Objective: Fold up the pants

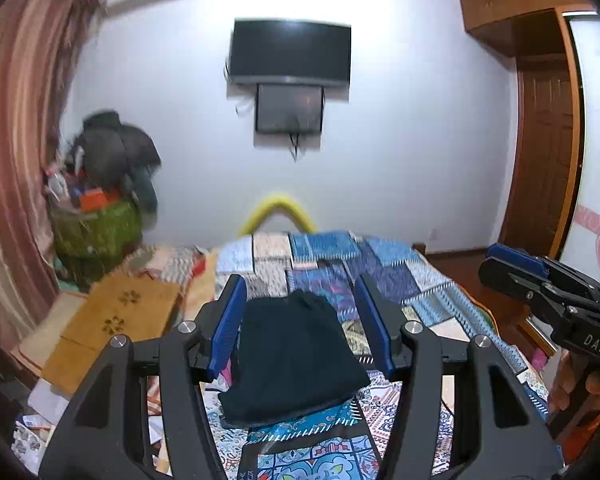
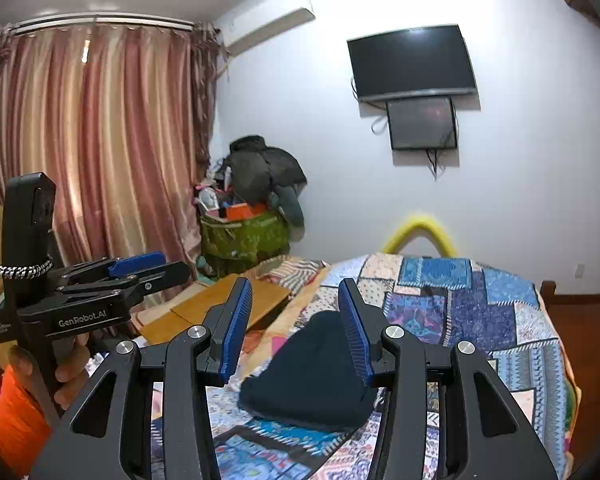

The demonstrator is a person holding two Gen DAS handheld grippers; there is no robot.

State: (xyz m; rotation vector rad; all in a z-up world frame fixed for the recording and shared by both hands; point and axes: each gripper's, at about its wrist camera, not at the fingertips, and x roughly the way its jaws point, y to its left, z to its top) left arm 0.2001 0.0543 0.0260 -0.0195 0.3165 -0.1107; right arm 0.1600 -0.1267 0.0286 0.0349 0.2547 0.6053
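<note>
Pants (image 1: 294,360) down on the bed, folded into a compact dark bundle on the patchwork quilt (image 1: 384,268), and nothing is gripping them. From the left wrist camera, the left gripper (image 1: 300,320) hangs over the bundle with its blue pads spread wide, the fabric framed in the gap between them but lying below, clear of both fingers. Over on the right wrist camera, the right gripper (image 2: 296,320) is likewise released, jaws apart, and the bundle sits just beyond, its peak hidden behind the right-hand pad (image 2: 354,330). Each tool shows in the other's view, held up beside the bed, off to the side of the pants. Wall-mounted TV (image 2: 412,62) straight ahead, striped curtain (image 2: 100,140) to the left.
</note>
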